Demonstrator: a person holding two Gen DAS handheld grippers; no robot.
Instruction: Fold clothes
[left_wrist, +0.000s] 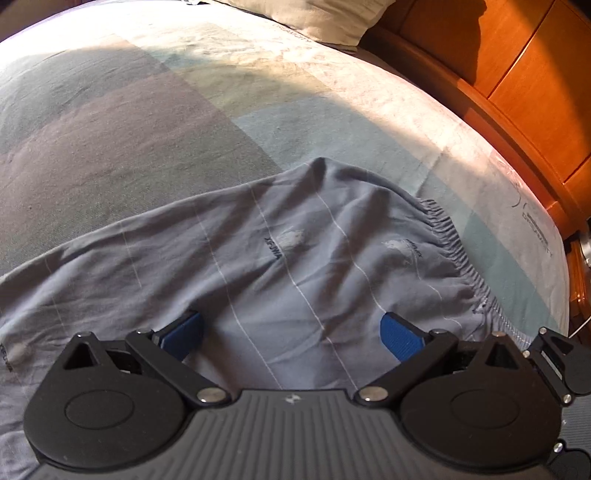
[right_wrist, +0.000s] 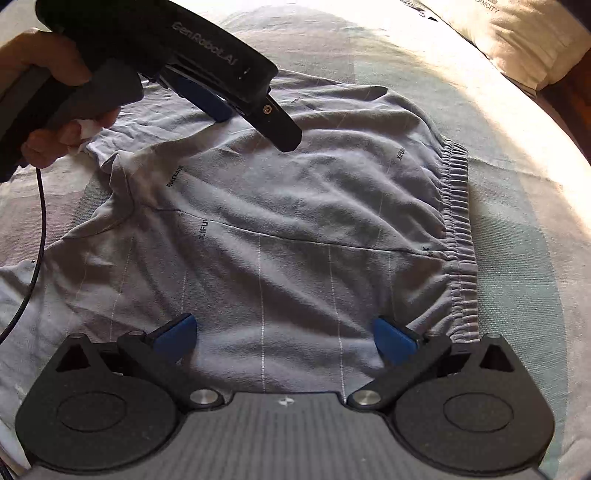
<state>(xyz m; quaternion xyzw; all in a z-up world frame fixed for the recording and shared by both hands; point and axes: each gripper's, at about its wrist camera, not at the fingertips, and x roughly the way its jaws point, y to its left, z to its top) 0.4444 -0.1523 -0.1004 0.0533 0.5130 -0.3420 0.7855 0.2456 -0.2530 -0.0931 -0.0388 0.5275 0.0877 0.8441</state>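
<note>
Underneath, a bed (left_wrist: 122, 110) in blocks of grey, green and cream, sun-striped; pillow (left_wrist: 317, 18) far, orange wood cabinet (left_wrist: 517, 74) right. Grey pinstriped shorts (right_wrist: 295, 221) lie flat and creased, waistband (right_wrist: 458, 229) right. My left gripper (left_wrist: 291, 336) and right gripper (right_wrist: 284, 336) hover over them, jaws spread, empty. Left leg hem is cut off; printed lettering is unreadable.

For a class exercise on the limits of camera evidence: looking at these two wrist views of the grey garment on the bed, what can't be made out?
- Grey garment: its leg ends run out of frame, lower left, in both views.
- Printed lettering: too small and distorted to read reliably.
- Left gripper, right wrist view: its body hides whether the fingertips touch cloth.
- Right gripper: the cloth edge nearest it lies hidden under its body.
</note>
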